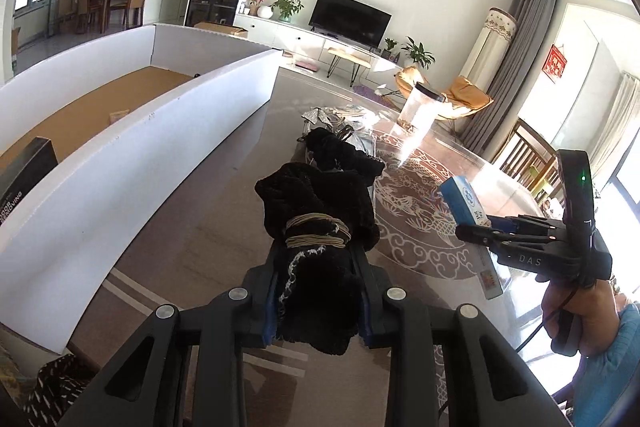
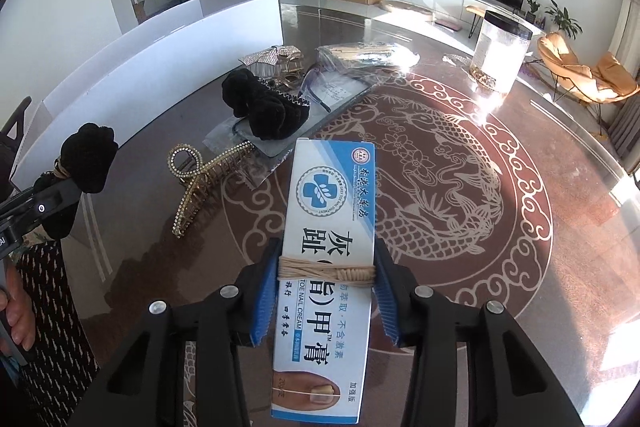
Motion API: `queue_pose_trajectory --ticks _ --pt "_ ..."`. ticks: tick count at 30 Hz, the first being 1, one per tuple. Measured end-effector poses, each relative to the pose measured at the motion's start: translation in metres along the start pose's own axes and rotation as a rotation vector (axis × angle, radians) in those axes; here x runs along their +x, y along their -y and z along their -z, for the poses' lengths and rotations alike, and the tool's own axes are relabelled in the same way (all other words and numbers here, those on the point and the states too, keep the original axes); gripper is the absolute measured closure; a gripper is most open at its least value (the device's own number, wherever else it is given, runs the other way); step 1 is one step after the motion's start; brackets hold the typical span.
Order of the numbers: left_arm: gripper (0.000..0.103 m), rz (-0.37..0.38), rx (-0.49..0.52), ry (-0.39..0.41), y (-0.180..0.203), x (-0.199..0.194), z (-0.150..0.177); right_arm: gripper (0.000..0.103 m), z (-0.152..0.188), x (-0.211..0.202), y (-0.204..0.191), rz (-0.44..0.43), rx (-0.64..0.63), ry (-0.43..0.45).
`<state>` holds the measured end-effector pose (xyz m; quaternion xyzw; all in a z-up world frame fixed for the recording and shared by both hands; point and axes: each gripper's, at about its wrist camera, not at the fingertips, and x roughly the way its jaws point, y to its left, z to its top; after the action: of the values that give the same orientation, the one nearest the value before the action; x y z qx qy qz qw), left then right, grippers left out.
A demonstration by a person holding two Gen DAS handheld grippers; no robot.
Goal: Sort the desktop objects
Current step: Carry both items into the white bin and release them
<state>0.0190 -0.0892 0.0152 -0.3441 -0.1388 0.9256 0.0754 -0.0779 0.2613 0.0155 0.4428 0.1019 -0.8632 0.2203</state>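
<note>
My left gripper (image 1: 316, 239) is shut on a black fuzzy scrunchie (image 1: 316, 199), held above the table; the right wrist view shows that scrunchie (image 2: 90, 155) at its left edge. My right gripper (image 2: 327, 259) is shut on a blue and white toe nail cream box (image 2: 332, 195), gripped across its width and lifted off the table. From the left wrist, the cream box (image 1: 464, 199) and right gripper (image 1: 476, 231) appear at the right, in a person's hand. A second black scrunchie (image 2: 266, 115) and a gold hair claw (image 2: 200, 183) lie on the table.
A long white-walled cardboard box (image 1: 140, 131) stands at the left with a dark box in it. Glasses (image 2: 316, 83), a bag of wooden sticks (image 2: 368, 53) and a rhinestone piece (image 2: 272, 57) lie farther back. A clear jar (image 2: 500, 51) stands at the right on the dragon-patterned table (image 2: 440, 167).
</note>
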Motion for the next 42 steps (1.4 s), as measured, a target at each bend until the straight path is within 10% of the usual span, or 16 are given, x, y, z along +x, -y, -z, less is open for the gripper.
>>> queue_pose_trajectory --ticks 16,22,27,29,37,42 --pt "0.073 -0.349 -0.203 0.045 -0.192 -0.073 -0.117 0.059 -0.194 -0.021 -0.175 -0.397 -0.117 0.25" --pt "0.073 -0.458 -0.231 -0.072 -0.252 -0.044 -0.122 0.059 -0.231 0.053 -0.271 -0.55 -0.08 0.138" --pt "0.058 -0.545 -0.233 -0.159 -0.268 -0.022 -0.111 0.055 -0.223 0.13 -0.315 -0.509 -0.068 -0.099" --pt "0.039 -0.538 -0.254 -0.159 -0.271 -0.02 -0.106 0.04 -0.217 0.145 -0.315 -0.519 -0.039 -0.141" --pt "0.038 -0.435 -0.178 -0.009 -0.191 -0.063 -0.102 0.02 -0.201 0.078 -0.247 -0.569 0.016 0.056" --pt "0.01 -0.249 -0.024 -0.028 -0.081 -0.068 -0.082 0.0 -0.148 0.015 -0.156 -0.399 0.017 0.174"
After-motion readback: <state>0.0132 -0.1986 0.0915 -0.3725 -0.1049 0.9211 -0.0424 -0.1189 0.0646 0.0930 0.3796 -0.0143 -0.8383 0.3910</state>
